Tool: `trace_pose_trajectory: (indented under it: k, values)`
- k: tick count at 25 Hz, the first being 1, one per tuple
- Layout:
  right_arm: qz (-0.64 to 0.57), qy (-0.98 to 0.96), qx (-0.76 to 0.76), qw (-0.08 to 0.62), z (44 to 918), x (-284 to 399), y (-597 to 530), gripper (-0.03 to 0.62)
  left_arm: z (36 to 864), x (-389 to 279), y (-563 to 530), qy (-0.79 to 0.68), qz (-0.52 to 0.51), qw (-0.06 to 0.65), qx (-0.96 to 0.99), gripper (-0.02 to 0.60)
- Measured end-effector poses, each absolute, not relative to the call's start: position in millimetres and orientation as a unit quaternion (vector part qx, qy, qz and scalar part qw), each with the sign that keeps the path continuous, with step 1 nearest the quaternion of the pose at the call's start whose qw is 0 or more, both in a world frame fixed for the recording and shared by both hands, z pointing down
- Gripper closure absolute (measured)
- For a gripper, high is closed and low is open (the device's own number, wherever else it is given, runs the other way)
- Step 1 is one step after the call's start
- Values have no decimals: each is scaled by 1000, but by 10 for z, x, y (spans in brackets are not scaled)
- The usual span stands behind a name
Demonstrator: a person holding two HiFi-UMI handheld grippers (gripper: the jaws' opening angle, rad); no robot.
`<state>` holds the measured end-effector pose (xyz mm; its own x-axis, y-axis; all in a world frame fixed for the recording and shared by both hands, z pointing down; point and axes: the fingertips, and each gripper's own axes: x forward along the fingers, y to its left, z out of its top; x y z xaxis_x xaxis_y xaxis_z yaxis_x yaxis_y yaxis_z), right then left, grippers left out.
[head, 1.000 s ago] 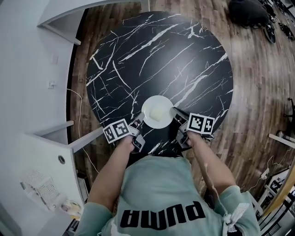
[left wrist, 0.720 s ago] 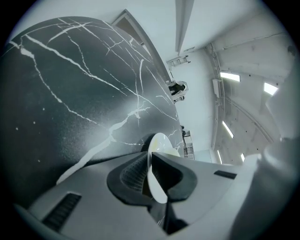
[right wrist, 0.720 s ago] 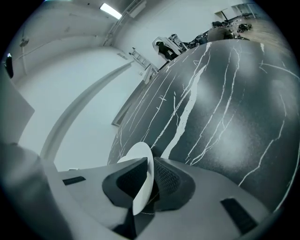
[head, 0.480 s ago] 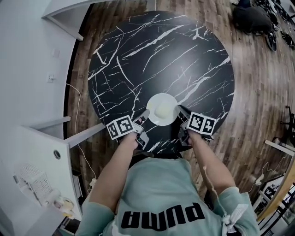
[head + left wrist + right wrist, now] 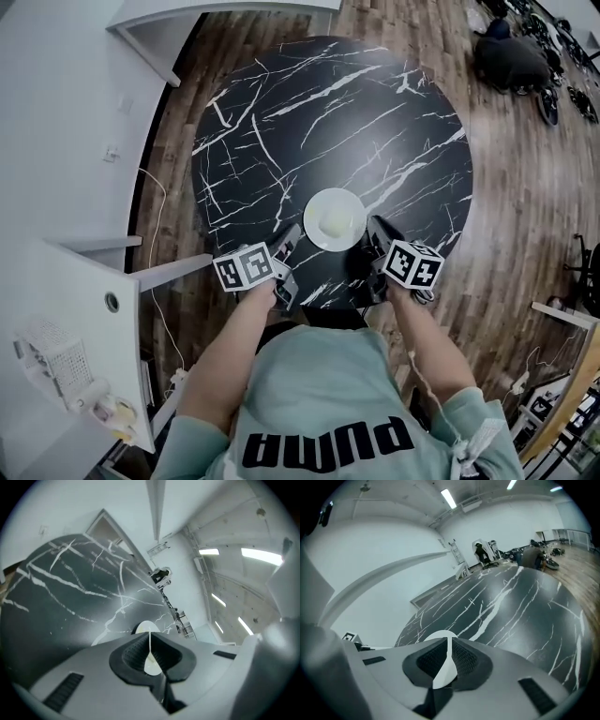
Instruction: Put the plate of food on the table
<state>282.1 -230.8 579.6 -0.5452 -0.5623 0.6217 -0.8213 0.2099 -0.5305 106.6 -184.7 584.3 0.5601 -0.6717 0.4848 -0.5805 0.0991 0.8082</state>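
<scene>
Grip on one round white food plate [image 5: 317, 202]: clamping left rim in left tool [image 5: 291, 236], right rim in right tool [image 5: 376, 229], over black marble surface [image 5: 281, 112].

Bench [image 5: 281, 122]: I am seeing black stone with white veins running across it.
Plate [image 5: 322, 202]: I am seeing plain white.
Food [image 5: 336, 222]: I am reading it as pale cream.
Left tongs [image 5: 292, 236], right tongs [image 5: 373, 229]: I am seeing grey shells with black ribbed pads.
Left marker cube [image 5: 244, 267], right marker cube [image 5: 413, 262]: I am seeing black squares on white.
Floor [image 5: 525, 187]: I am seeing brown wood planks.
Shirt [image 5: 319, 375]: I am seeing pale green with black lettering.
</scene>
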Motion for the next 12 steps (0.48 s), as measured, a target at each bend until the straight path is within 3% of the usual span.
trace_pose_trajectory:
  k: [1,8,12]
  values:
    - [417,-775,450,152,5696,2770,-2274,559,5724,1076,-1837,-471,-31,548,691,575]
    - [275,-837,437,179,5015,2444,-1858,583,4831,1266,-1574,-493,101,277,818,575]
    - [207,-855,441,180,4665,2327,-1542,585,4525,1325,-1161,-502,130,200,831,575]
